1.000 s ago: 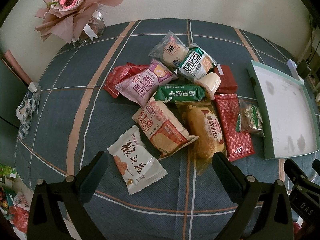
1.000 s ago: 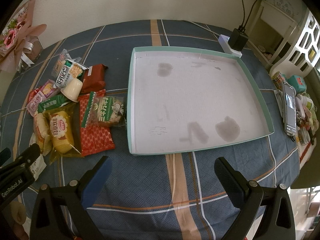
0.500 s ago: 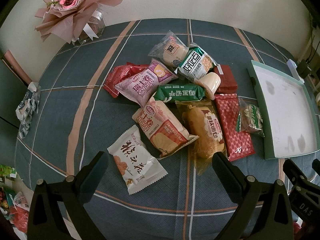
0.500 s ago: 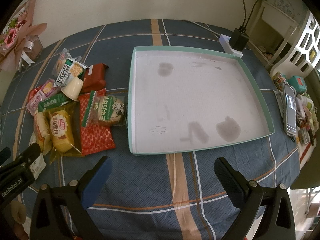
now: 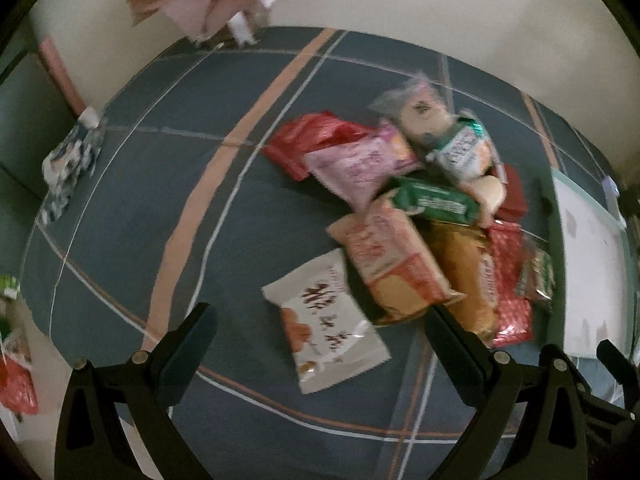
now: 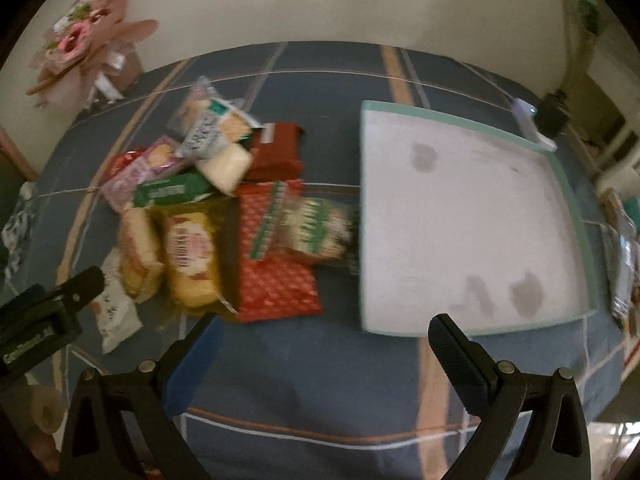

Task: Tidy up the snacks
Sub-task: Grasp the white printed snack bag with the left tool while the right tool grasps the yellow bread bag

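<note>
Both claws spread wide and empty, left gripper (image 5: 320, 322) over the white packet (image 5: 324, 328), right gripper (image 6: 320, 328) facing snack pile (image 6: 224, 208) heaped beside the empty tray's (image 6: 576, 216) left edge, likely for short transfers.

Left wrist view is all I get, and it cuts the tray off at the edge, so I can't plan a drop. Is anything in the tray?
Observer: No. In the right wrist view the tray holds no snacks; its white floor shows only a few dark stains.
Operator: Which snack lies nearest it?
Observer: The clear packet with green print. It rests on the red patterned packet and reaches the tray's left wall.
Operator: Is the right claw free?
Observer: Yes. The right claw is open and holds nothing, above the bare tablecloth in front of the pile and the tray.
</note>
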The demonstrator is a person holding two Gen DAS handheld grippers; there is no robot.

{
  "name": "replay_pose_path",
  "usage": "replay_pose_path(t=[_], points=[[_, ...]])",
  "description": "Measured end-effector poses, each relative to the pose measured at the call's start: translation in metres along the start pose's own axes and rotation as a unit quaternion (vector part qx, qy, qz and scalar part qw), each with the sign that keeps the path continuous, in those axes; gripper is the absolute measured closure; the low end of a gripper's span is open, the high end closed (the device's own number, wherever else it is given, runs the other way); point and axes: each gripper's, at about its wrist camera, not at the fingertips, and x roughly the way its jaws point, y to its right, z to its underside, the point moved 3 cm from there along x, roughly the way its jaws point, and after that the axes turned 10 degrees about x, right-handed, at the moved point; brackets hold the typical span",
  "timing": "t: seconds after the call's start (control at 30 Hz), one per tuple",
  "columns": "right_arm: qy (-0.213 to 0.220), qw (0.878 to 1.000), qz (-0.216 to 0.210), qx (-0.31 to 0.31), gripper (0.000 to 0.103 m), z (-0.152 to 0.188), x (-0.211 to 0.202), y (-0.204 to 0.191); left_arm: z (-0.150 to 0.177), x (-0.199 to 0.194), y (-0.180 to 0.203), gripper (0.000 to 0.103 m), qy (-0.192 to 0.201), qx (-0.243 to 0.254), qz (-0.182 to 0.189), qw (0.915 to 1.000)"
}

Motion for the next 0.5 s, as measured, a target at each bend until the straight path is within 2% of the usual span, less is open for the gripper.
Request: replay_pose_path(t=[0.2,0.4,0.5], points=[[-0.006,0.999,-0.039,-0.011,0.003,-0.006,0.009,-0.026,0.004,0.014,-0.016,0.0,-0.025,-0.043,0.01,0.9987],[-0.024,0.996,-0.082,-0.017,0.018,-0.011,0.021,-0.045,0.007,0.026,-0.027,0.003,-0.038,-0.072,0.014,0.9966],[-0.028,0.994,-0.101,-0.021,0.025,-0.015,0.026,-0.054,0.004,0.035,-0.027,0.011,-0.048,-0.077,0.021,0.9956]])
